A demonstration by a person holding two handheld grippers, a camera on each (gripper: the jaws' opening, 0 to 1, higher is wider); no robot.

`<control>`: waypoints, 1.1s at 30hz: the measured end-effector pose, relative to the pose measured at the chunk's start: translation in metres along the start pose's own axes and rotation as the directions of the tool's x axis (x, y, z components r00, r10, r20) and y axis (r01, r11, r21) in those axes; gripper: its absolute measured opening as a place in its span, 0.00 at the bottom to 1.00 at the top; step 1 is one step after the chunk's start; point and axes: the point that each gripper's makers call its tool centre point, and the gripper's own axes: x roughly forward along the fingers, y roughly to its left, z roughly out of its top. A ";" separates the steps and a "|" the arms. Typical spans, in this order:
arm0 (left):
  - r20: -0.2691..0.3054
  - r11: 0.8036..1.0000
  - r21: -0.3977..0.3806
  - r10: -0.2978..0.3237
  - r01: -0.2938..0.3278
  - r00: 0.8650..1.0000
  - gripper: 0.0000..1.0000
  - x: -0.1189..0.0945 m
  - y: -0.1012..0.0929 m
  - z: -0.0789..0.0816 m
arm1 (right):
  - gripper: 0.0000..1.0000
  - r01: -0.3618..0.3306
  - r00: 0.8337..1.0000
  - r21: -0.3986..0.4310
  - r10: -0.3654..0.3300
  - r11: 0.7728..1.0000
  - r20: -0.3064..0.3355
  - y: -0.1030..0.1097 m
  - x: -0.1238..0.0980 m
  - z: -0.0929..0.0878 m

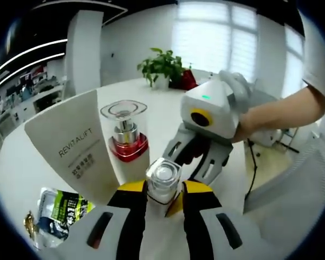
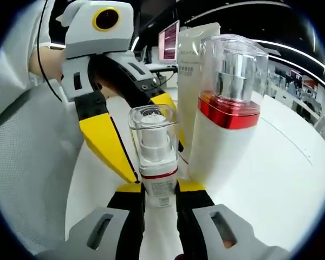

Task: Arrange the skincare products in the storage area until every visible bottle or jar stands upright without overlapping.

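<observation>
Left gripper (image 1: 163, 196): yellow-tipped jaws clamped on the small bottle, one jaw on each side; seen from the right gripper view (image 2: 146, 146) it reaches in from the left, jaws flanking the same bottle.
Right gripper (image 2: 160, 197): jaws pressed against the lower body of the small bottle; in the left gripper view (image 1: 197, 162) it comes in from the right, held by a person's hand (image 1: 249, 122).
Small bottle (image 1: 163, 181) (image 2: 154, 157): upright on the white table (image 1: 157, 103), clear cap, held between both grippers.
Red-collared bottle (image 1: 127, 143) (image 2: 227, 108): upright, just beside the small bottle, farther in on the table.
Box marked REVITALIFT (image 1: 70, 146): standing tilted, touching the red-collared bottle.
Sachets (image 1: 59, 214): lying flat near the table's near edge.
Potted plant (image 1: 162, 67): at the far edge.
</observation>
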 end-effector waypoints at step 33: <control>-0.019 0.998 0.002 0.064 -0.064 0.998 0.38 -0.033 0.007 -0.006 | 0.52 0.128 0.989 0.077 -0.121 0.989 -0.090 0.013 -0.033 -0.009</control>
